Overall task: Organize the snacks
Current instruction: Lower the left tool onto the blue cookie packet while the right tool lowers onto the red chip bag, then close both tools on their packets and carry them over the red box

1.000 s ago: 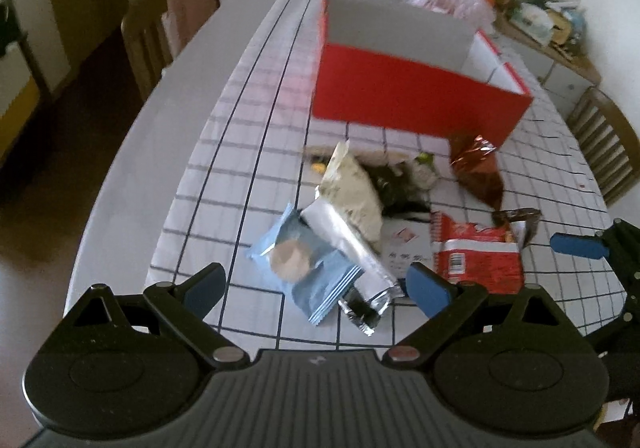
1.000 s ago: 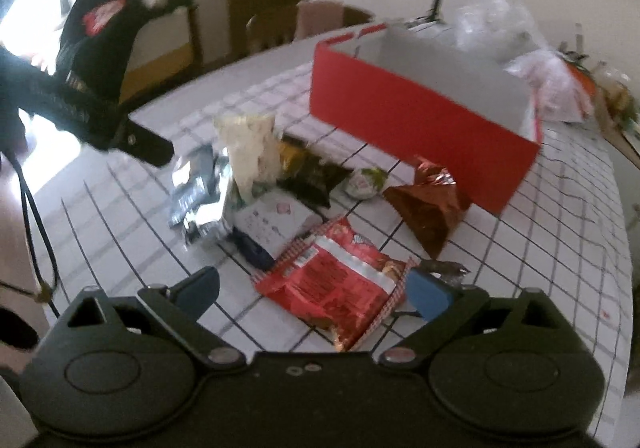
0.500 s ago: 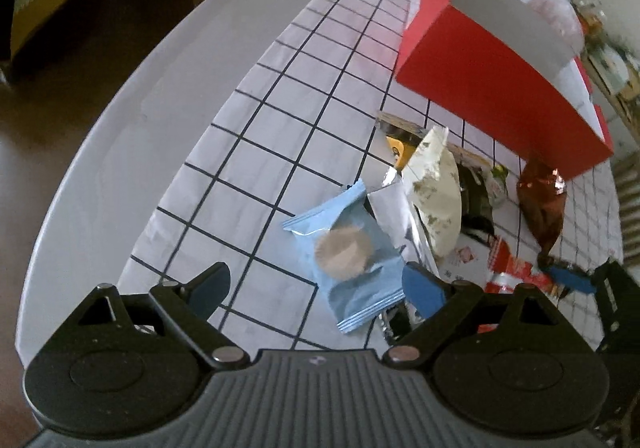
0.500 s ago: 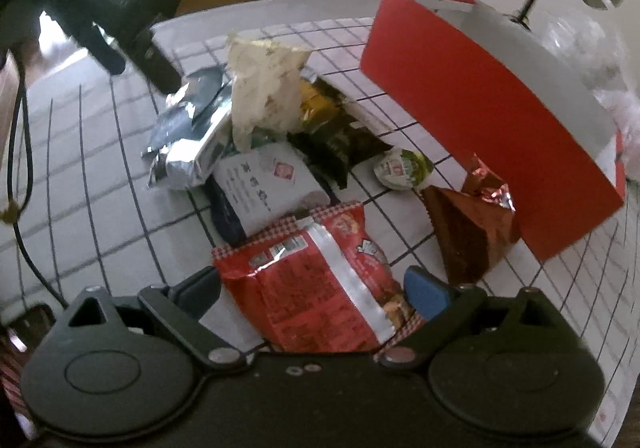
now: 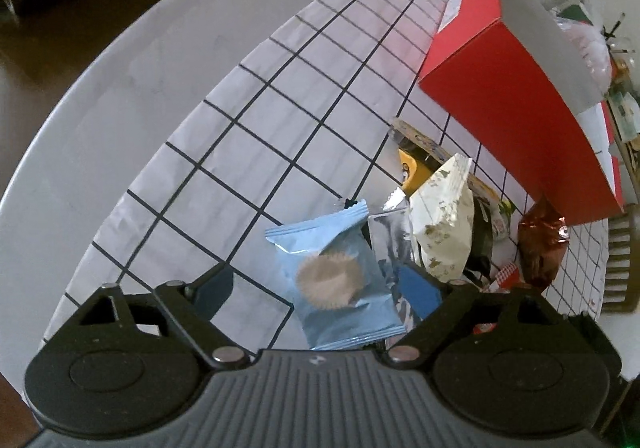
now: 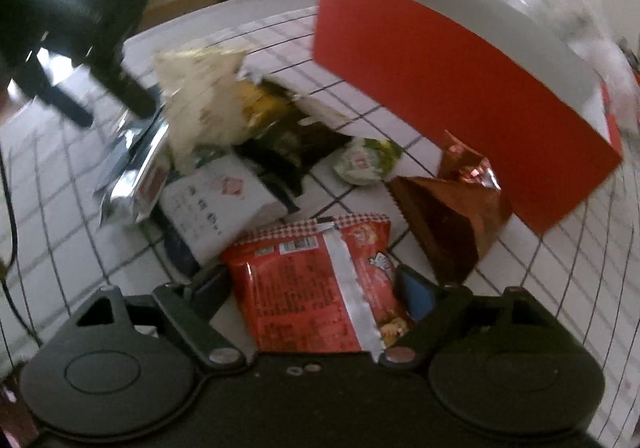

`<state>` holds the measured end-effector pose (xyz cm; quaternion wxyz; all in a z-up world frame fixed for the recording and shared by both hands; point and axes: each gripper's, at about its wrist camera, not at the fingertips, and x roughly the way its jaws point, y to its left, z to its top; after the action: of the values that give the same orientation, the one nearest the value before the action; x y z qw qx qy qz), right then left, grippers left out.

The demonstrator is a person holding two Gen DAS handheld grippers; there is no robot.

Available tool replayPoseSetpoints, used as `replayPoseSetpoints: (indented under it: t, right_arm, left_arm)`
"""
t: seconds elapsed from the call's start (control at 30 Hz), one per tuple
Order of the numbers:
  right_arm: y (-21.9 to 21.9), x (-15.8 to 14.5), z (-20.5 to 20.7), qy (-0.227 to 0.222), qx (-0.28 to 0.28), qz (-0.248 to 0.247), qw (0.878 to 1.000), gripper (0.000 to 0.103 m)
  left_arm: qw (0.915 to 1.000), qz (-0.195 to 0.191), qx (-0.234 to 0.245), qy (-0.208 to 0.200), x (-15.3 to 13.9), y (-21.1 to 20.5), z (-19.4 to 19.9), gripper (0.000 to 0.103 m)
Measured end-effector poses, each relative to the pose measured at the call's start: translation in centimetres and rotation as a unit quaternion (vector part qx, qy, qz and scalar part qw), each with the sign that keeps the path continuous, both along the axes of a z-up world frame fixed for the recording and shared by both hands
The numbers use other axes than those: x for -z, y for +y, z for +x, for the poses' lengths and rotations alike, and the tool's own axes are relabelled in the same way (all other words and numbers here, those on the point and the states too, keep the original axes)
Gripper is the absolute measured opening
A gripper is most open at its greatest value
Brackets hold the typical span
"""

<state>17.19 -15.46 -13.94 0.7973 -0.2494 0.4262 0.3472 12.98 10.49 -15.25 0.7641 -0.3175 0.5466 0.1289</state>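
Left wrist view: left tool (image 5: 320,288) closing around light, crinkly blue cake packet (image 5: 338,276) at lower centre on counter (image 5: 240,151), pads not yet pressing; best pinched by its sealed edges, sparing the soft cake.

Landmark: the open box (image 5: 516,95) stands on the table (image 5: 120,95), at the far side of the snack pile.
Pile: every snack lies on the table in front of the box.
Foil pouch (image 6: 448,215): just before the box's near wall.
Round cup (image 6: 366,161): left of the foil pouch, near the box.
Cream bag (image 5: 442,224): further out from the box, leaning on other packets.
Cake packet (image 5: 340,280): farthest from the box, between the closing left claw (image 5: 316,288) jaws.
Noodle packet (image 6: 316,288): before the box, between the closing right claw (image 6: 316,288) jaws.
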Motion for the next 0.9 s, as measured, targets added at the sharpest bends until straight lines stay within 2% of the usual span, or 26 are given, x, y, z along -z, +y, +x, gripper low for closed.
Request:
replayPoseSetpoints:
  t: [0.23, 0.3, 0.5, 0.9]
  right_arm:
    - [-0.2, -0.6, -0.8, 0.002, 0.05, 0.018, 0.999, 0.077]
    - [-0.3, -0.8, -1.0, 0.003, 0.059, 0.022, 0.998, 0.076]
    - [-0.3, -1.1, -1.3, -0.002, 0.079, 0.023, 0.997, 0.074]
    - [-0.4, -2.3, -2.0, -0.01, 0.108, 0.034, 0.994, 0.073]
  left_arm:
    - [0.9999, -0.009, -0.005, -0.002, 0.4, -0.3, 0.3, 0.079]
    - [1.0, -0.009, 0.0, -0.003, 0.3, -0.5, 0.4, 0.062]
    - [0.9995, -0.017, 0.014, -0.02, 0.0, -0.6, 0.2, 0.047]
    - [0.999, -0.022, 0.017, -0.035, -0.2, 0.3, -0.7, 0.046]
